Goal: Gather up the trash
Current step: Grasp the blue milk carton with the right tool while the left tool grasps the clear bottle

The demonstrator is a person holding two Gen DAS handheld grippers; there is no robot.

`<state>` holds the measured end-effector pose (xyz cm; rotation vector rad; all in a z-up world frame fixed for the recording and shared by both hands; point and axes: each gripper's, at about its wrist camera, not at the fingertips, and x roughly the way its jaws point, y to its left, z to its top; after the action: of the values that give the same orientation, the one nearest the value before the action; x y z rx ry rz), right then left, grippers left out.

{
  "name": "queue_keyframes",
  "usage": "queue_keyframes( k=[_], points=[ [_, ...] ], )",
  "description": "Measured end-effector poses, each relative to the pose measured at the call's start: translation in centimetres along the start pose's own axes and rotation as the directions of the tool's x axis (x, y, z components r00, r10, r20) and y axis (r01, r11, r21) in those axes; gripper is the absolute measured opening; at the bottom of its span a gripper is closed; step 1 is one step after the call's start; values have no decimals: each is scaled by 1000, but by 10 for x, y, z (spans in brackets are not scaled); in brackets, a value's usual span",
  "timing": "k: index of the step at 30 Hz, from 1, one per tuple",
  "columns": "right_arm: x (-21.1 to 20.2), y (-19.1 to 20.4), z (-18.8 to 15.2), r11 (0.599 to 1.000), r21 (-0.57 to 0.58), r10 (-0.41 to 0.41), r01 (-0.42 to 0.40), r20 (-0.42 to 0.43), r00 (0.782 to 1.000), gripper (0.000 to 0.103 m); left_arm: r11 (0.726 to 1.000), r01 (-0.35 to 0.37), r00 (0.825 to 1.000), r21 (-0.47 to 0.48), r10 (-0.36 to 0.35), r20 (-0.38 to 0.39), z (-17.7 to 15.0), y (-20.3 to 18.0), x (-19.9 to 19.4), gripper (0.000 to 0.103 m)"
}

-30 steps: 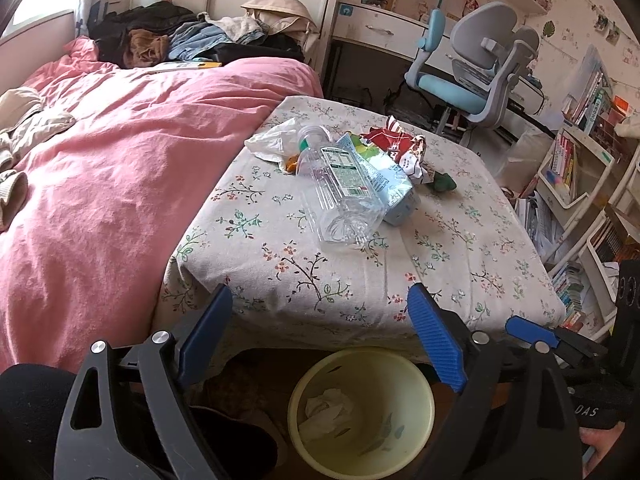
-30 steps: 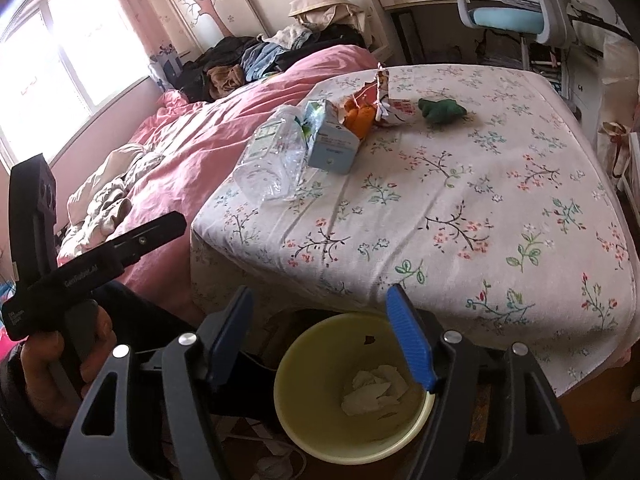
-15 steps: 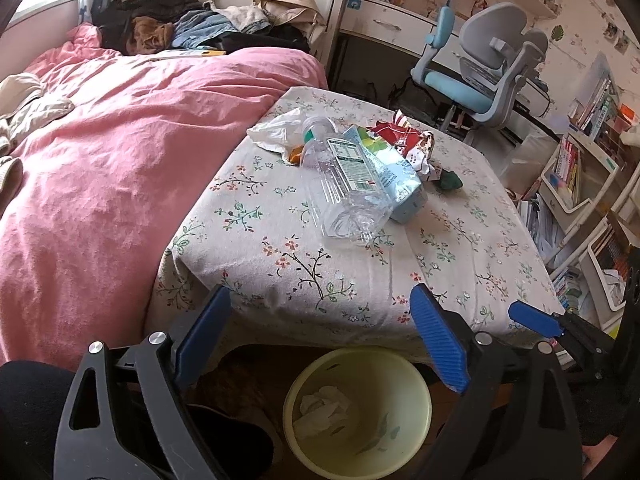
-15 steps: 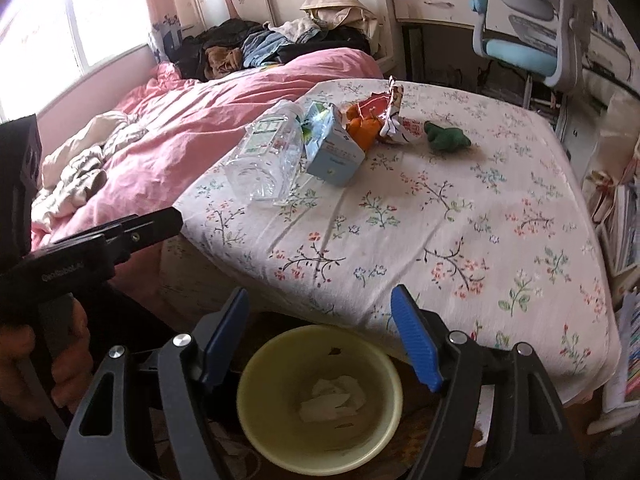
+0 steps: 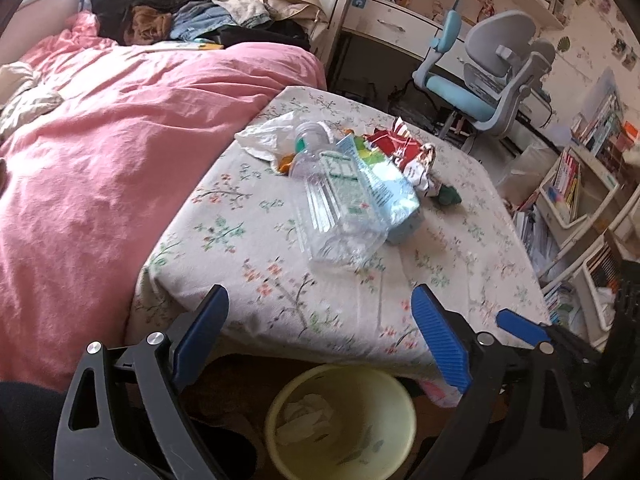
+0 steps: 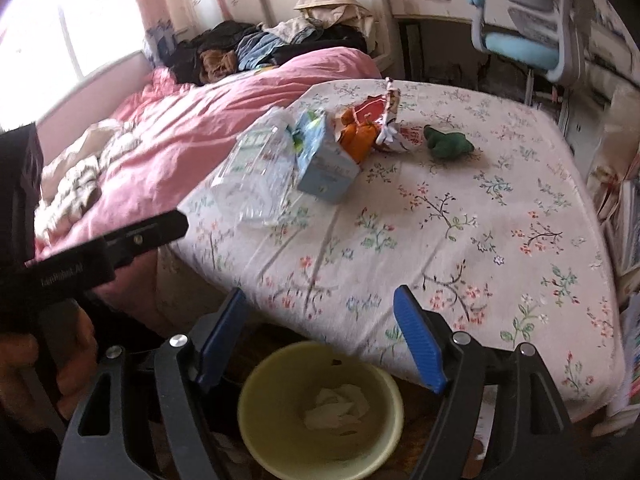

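Both grippers, left (image 5: 320,332) and right (image 6: 320,336), spread and empty, right's jaws just widening, above bin (image 6: 256,396); bottle (image 5: 340,204), carton (image 6: 326,160), wrappers (image 5: 404,150) on table (image 6: 460,248) beyond bin.

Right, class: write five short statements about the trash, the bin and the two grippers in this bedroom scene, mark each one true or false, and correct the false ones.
1. The clear plastic bottle lies on its side on the table. True.
2. The yellow bin is empty. False: crumpled white paper lies in it.
3. The right gripper grips the blue carton. False: its jaws are open with nothing between them, and have just been opening.
4. The green scrap lies apart from the pile, to its right in the right wrist view. True.
5. The left gripper is shut on the bottle. False: it is open and empty.
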<state>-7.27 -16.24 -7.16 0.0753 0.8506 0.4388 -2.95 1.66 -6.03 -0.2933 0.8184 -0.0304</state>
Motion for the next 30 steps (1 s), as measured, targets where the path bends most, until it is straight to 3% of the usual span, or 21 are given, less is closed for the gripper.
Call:
queue_keyframes(
  k=[4, 16, 21, 29, 30],
  points=[
    [6, -16, 22, 996, 73, 53, -53, 0, 999, 73, 998, 24, 1000, -49, -25, -12, 19, 2, 13, 89],
    [52, -35, 91, 979, 108, 179, -175, -31, 983, 72, 968, 47, 994, -248, -70, -84, 61, 29, 64, 89],
    [78, -40, 101, 966, 140, 231, -220, -67, 971, 59, 952, 47, 991, -302, -82, -104, 64, 39, 78, 89],
    [110, -36, 109, 947, 153, 303, -283, -133, 943, 52, 945, 52, 987, -322, -97, -125, 69, 39, 96, 89],
    [114, -35, 110, 946, 154, 308, -286, -142, 941, 46, 944, 52, 987, -326, -98, -129, 70, 39, 98, 89]
  ],
)
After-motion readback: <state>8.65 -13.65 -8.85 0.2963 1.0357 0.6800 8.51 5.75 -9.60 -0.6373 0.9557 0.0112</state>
